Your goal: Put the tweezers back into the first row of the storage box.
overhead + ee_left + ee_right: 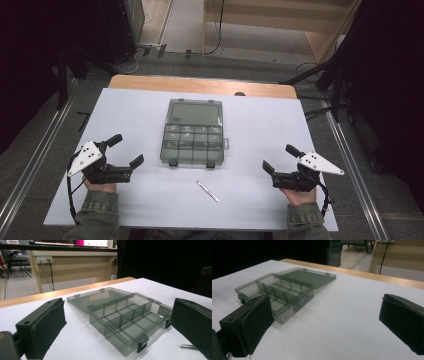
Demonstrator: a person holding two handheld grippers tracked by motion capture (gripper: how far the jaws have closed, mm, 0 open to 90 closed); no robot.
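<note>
A smoky clear compartment box (192, 145) lies open in the middle of the white board, its lid (195, 112) folded flat toward the far side. The compartments look empty. A thin metal tool (207, 191), like tweezers, rests on the board in front of the box. My left gripper (127, 150) is held low at the box's left, open and holding nothing. My right gripper (279, 158) sits at the right, also open and holding nothing. The left gripper view looks between the jaws at the box (127, 320) and the tool's tip (187, 346). The right gripper view has the box (274, 292) at its left.
The white board (260, 125) covers a wooden table whose far edge (200, 85) shows beyond it. Dark stands and cables (325, 75) flank the table on the floor. A wooden desk (75, 262) stands in the background.
</note>
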